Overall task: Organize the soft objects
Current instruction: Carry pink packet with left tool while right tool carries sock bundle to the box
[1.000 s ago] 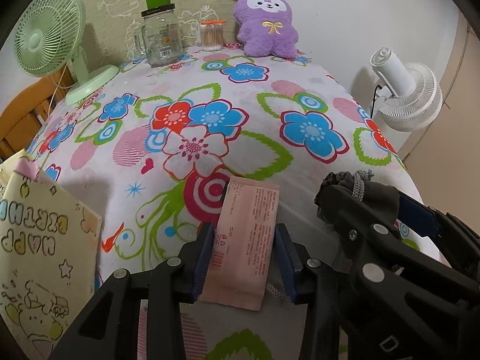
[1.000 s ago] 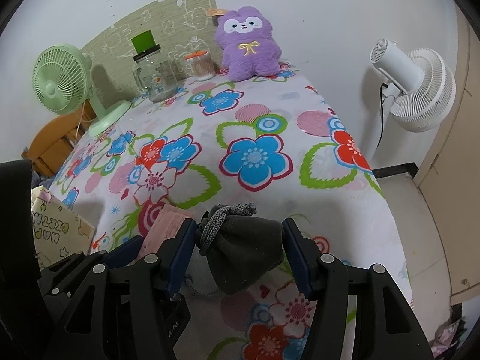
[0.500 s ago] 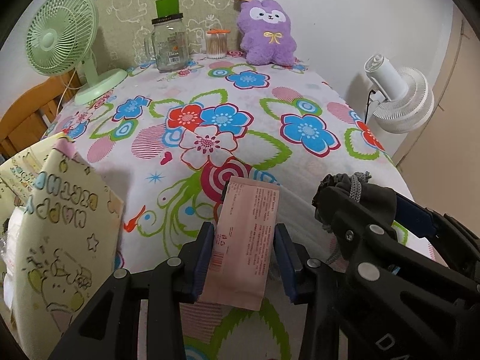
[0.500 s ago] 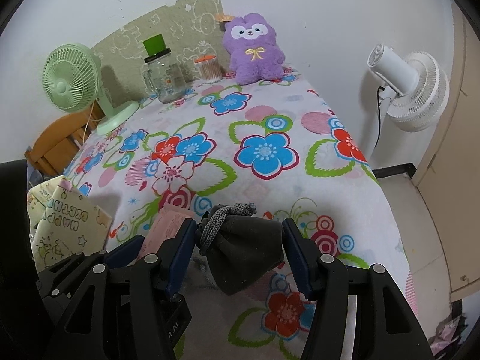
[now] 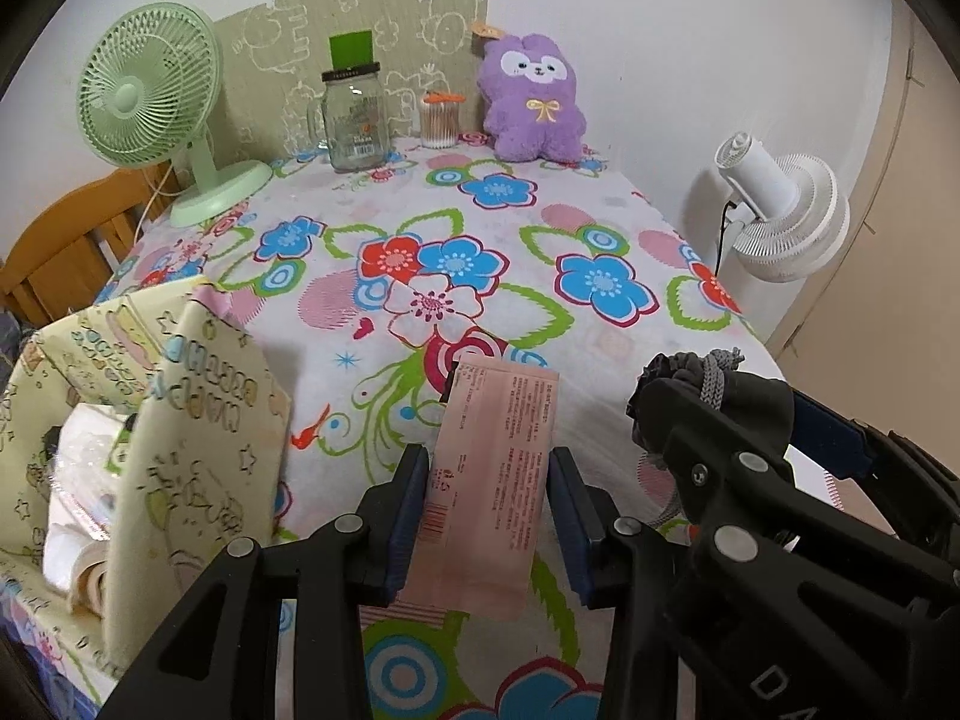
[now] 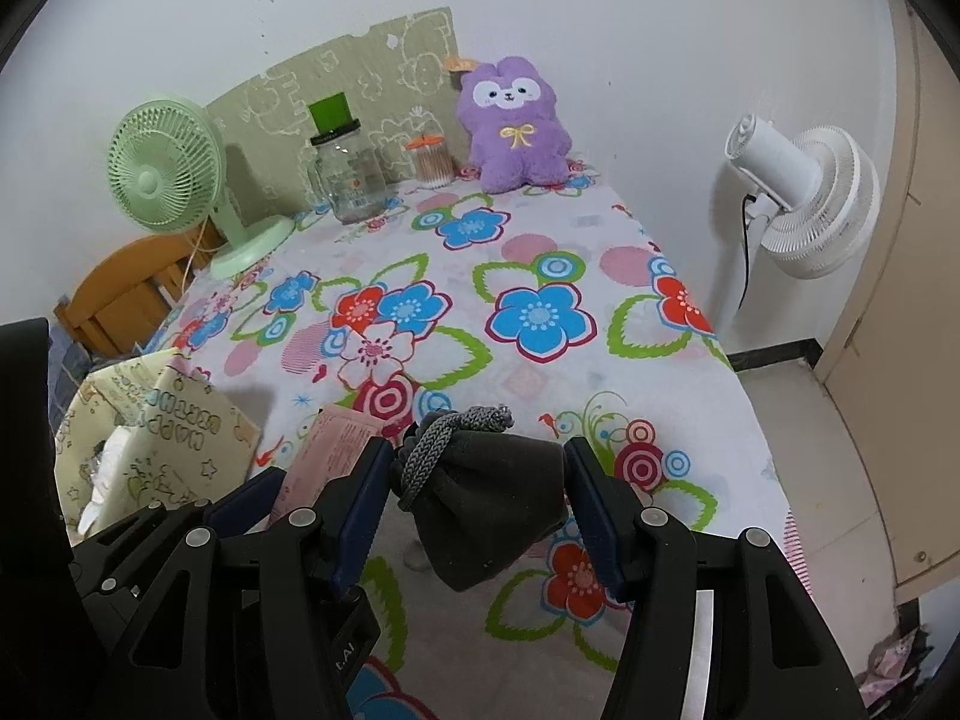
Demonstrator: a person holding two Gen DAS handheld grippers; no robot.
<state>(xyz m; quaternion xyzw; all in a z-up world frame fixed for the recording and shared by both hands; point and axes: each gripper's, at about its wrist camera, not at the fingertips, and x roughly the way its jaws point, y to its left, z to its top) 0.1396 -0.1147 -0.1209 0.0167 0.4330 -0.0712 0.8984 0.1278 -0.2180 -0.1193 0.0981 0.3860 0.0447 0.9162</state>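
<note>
- Packet [image 5: 492,480]: pink, flat, printed; clamped across its width in left gripper [image 5: 489,516], held above tablecloth [image 5: 480,276], near side of it. Judged light, limp, slick-skinned; likely to slide if grip eased. Best taken mid-length, as held.
- Pouch [image 6: 489,498]: dark grey cloth, grey cord knotted at neck; pinched at both sides in right gripper [image 6: 480,504], above tablecloth's near edge, just right of packet. Judged soft, squashy, light; contents hidden. Body the safer hold; cord would let it swing.
- Left gripper: closed on packet, tilted down toward tablecloth, close beside right gripper.
- Right gripper: closed on pouch, tilted down likewise, just right of left gripper.
- Gift bag [image 5: 180,438]: pale yellow, open-topped, standing at tablecloth's near left; white wrapped goods inside. Judged the likely receptacle.
- Plush [image 5: 534,102]: purple, upright at tablecloth's far edge, against wall; untouched.
- Jar [image 5: 354,120], green fan [image 5: 150,96]: far left of tablecloth. White fan [image 5: 780,210]: off its right side.
</note>
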